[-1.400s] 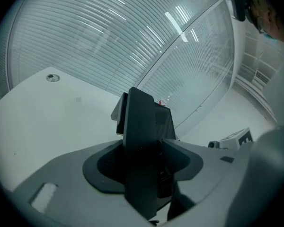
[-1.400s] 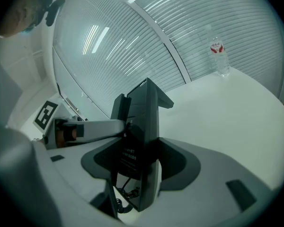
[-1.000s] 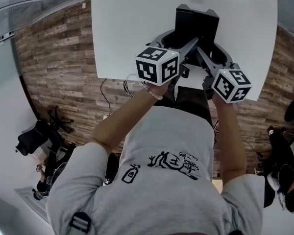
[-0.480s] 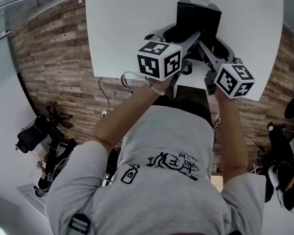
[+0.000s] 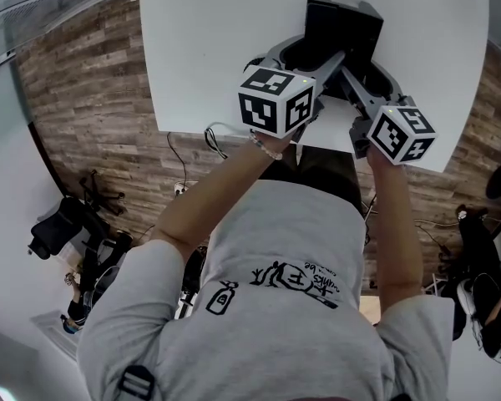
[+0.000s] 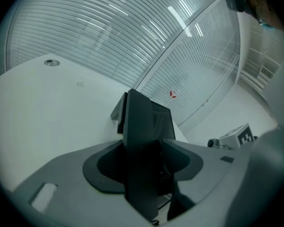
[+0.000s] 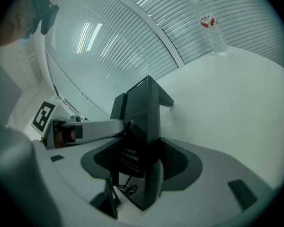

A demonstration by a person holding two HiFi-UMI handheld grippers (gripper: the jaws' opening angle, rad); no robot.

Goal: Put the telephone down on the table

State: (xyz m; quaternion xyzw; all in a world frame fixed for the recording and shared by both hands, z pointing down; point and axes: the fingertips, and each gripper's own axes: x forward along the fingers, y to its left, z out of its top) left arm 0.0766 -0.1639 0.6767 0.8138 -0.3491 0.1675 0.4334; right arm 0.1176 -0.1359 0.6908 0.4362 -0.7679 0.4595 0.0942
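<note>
Table (image 5: pixel 209 48) edge near telephone (image 5: pixel 344 25)

head: above, steeply down | gripper views: close, opposing, share telephone (image 6: pixel 141 126)

Plenty of room on the counter (image 5: pixel 209 48) left of the telephone (image 5: pixel 342 23): bare white top, with just a small round cap (image 6: pixel 49 62) far off near the edge. Right of the telephone it's open too, up to a water bottle (image 7: pixel 211 25) standing well apart at the far corner. The near side is the tight spot: the left gripper (image 6: pixel 142 183) and right gripper (image 7: pixel 137 183) both clamp the telephone there, converging close together. Beyond it a slatted wall (image 6: pixel 132 27) closes things off.
</note>
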